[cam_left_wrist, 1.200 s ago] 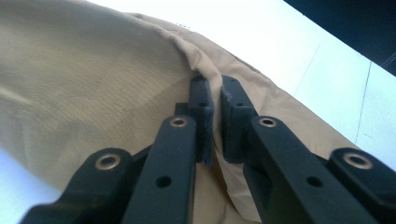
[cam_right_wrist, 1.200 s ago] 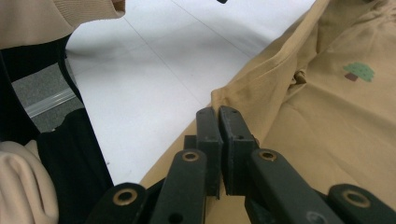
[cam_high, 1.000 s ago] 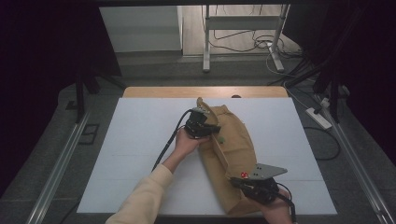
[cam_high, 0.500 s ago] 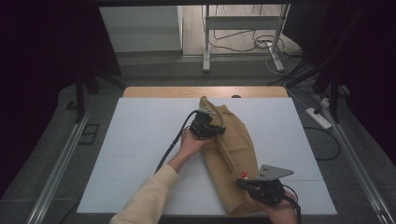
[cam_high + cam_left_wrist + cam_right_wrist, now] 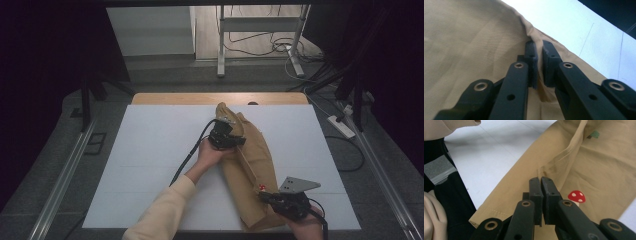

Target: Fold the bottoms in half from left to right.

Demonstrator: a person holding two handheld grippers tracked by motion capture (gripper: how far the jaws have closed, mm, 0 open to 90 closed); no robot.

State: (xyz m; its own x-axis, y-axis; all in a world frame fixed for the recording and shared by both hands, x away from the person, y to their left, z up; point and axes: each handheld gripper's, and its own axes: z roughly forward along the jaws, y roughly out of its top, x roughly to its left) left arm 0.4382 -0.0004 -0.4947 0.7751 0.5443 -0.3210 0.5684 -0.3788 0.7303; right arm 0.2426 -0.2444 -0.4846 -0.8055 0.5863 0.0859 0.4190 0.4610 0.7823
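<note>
Sleeve (image 5: pixel 162 215) in cream comes in from the bottom left of the high view, and the hand at its end holds the left gripper (image 5: pixel 229 139) just left of centre, right on the upper edge of the tan garment (image 5: pixel 252 170). In the left gripper view its jaws are pinching a folded ridge of that tan cloth (image 5: pixel 474 45), with the pads nearly together and fabric bunched between them, white table (image 5: pixel 574 27) showing at the upper right of that frame.

The garment itself lies as a long folded strip on the white table (image 5: pixel 150 165), running from just above centre down to the bottom edge, right of the middle.

Further right, at the bottom right of the high view, the right gripper (image 5: pixel 280 200) sits on the lower end of the strip, grey three-cornered plate (image 5: pixel 296 184) on top. In the right gripper view its jaws are pressed together on a raised fold of the cloth (image 5: pixel 599 165), and a little red mushroom print (image 5: pixel 576 196) sits just right of them. A small green patch (image 5: pixel 595 134) shows at the upper right.
</note>
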